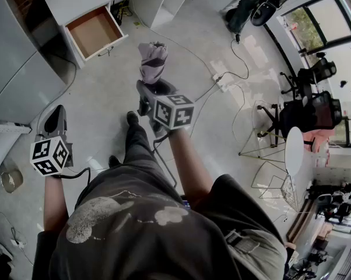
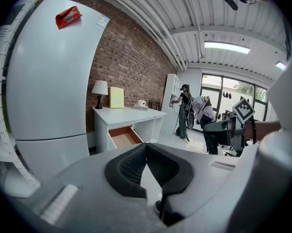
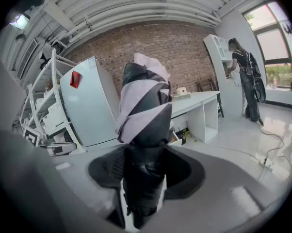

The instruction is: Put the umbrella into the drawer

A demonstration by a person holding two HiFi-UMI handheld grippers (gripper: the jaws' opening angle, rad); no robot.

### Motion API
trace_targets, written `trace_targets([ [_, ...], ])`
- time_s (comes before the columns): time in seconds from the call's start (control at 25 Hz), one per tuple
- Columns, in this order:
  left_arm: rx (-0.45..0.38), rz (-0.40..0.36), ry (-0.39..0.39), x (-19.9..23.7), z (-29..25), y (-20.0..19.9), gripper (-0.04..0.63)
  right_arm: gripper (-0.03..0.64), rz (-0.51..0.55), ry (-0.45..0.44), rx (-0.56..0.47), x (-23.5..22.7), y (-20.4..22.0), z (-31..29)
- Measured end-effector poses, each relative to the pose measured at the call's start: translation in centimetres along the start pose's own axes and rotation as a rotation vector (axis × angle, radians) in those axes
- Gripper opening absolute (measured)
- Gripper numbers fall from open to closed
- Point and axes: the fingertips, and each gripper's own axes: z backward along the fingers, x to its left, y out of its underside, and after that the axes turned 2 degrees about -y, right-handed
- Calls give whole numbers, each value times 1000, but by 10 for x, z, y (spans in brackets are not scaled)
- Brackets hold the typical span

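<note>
A folded umbrella, lavender and black, stands upright between the pads of my right gripper, which is shut on its black lower part. In the right gripper view the umbrella fills the middle and rises from the right gripper. The open wooden drawer of a white desk lies ahead and to the left, a few steps off. My left gripper hangs low at the left, its fingertips together and nothing held. In the left gripper view the left gripper faces the drawer.
A white fridge stands left of the desk, which bears a lamp. A person stands at a tall white cabinet beyond. A power strip and cables cross the floor at the right, near a round table and chairs.
</note>
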Motion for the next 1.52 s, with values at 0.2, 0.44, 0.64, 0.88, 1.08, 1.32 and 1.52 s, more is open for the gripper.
trace_targets([
  [0.2, -2, 20, 13, -2, 18, 6, 9, 199, -24, 14, -5, 12, 16, 22],
  [0.44, -2, 22, 41, -10, 31, 11, 9, 199, -47, 38, -10, 19, 30, 42],
  [0.64, 6, 31, 60, -17, 32, 19, 9, 199, -61, 62, -8, 15, 41, 55],
  [0.88, 15, 45, 66, -25, 21, 25, 9, 199, -86, 79, -11, -3, 44, 63],
  [1.08, 1, 48, 75, -31, -7, 11, 9, 201, -93, 94, -53, -25, 27, 59],
  [1.32, 31, 53, 83, -54, -49, -2, 9, 201, -116, 92, -53, -68, 3, 48],
  [1.52, 41, 53, 39, -75, -99, -18, 9, 201, -107, 51, -30, -125, -22, 27],
])
